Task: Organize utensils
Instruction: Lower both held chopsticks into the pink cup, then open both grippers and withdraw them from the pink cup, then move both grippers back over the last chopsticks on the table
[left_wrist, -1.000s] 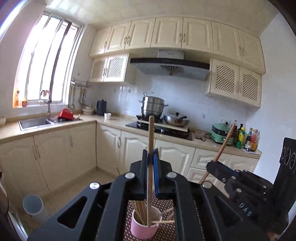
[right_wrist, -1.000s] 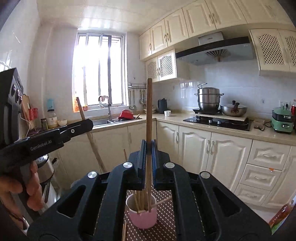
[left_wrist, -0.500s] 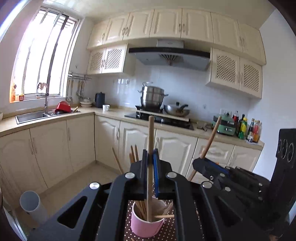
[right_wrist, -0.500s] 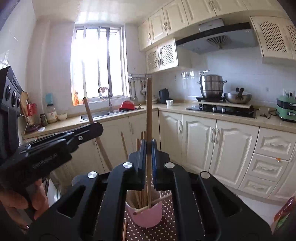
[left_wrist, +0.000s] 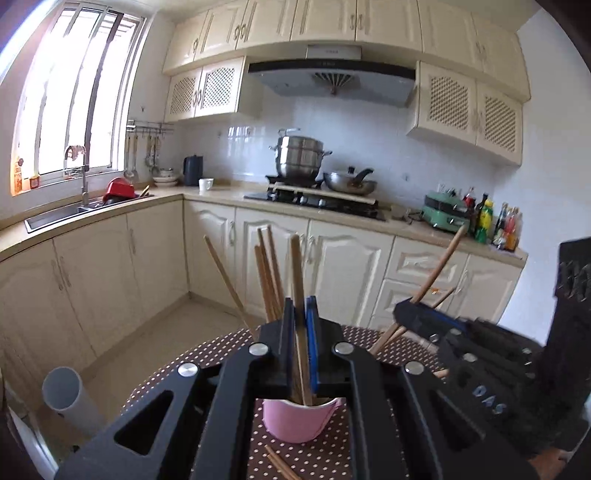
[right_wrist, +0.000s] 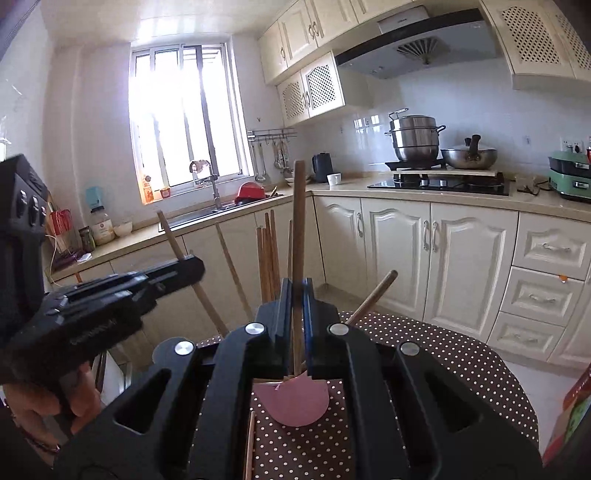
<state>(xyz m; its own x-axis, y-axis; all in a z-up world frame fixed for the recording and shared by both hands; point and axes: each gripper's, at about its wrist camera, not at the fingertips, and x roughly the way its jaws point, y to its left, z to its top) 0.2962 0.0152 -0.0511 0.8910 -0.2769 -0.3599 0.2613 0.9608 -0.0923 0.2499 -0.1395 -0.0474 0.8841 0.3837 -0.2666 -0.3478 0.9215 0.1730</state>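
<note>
A pink cup (left_wrist: 297, 421) stands on a brown polka-dot table (left_wrist: 207, 354) and holds several wooden chopsticks. My left gripper (left_wrist: 300, 332) is shut on one upright chopstick (left_wrist: 296, 266) whose lower end is inside the cup. My right gripper (right_wrist: 297, 314) is shut on another upright chopstick (right_wrist: 298, 221), its lower end at the cup (right_wrist: 295, 404). The right gripper also shows in the left wrist view (left_wrist: 424, 317), the left gripper in the right wrist view (right_wrist: 184, 266). Loose chopsticks (left_wrist: 280, 461) lie on the table in front of the cup.
Cream kitchen cabinets (left_wrist: 332, 266) and a counter with a stove and pots (left_wrist: 299, 158) run behind the table. A sink (left_wrist: 55, 214) is at the left. A grey tube (left_wrist: 70, 398) stands on the floor at the left.
Both grippers have moved down with their chopsticks, whose lower ends now sit in the pink cup. The cup and the chopsticks standing in it appear closer and higher in both views.
</note>
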